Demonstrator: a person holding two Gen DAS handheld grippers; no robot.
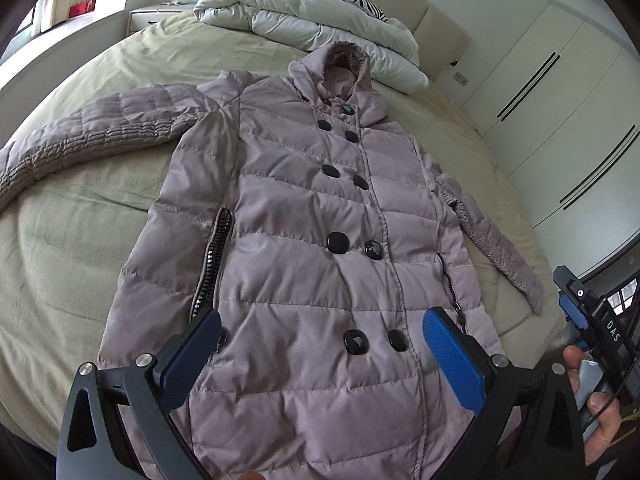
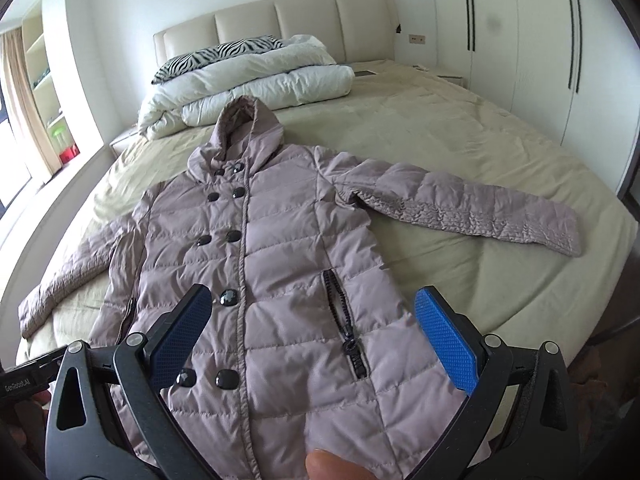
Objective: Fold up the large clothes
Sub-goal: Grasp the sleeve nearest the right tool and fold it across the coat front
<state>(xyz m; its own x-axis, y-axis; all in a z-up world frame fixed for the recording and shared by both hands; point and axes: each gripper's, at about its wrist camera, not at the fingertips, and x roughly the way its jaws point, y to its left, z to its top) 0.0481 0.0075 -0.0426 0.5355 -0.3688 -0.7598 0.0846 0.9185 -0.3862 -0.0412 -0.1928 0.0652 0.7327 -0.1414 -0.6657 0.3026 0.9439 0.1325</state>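
Both tongs (image 1: 322, 356) (image 2: 312, 332) agape — coat (image 1: 304, 208) flat beneath, untouched.

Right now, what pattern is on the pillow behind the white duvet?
Black-and-white zebra stripes on the pillow, clearest in the right wrist view, behind the duvet.

**Layout of the bed surface**

The coat (image 2: 288, 280) lies flat, front up, on the bed (image 2: 460, 136), hood (image 2: 246, 128) toward the headboard (image 2: 280, 24). The folded duvet (image 2: 256, 84) sits just behind the hood, with a pillow (image 2: 216, 58) on it against the headboard. One sleeve (image 2: 480, 208) extends sideways toward the wardrobe (image 2: 532, 40); the other sleeve (image 2: 68, 276) lies beside the body on the window side.
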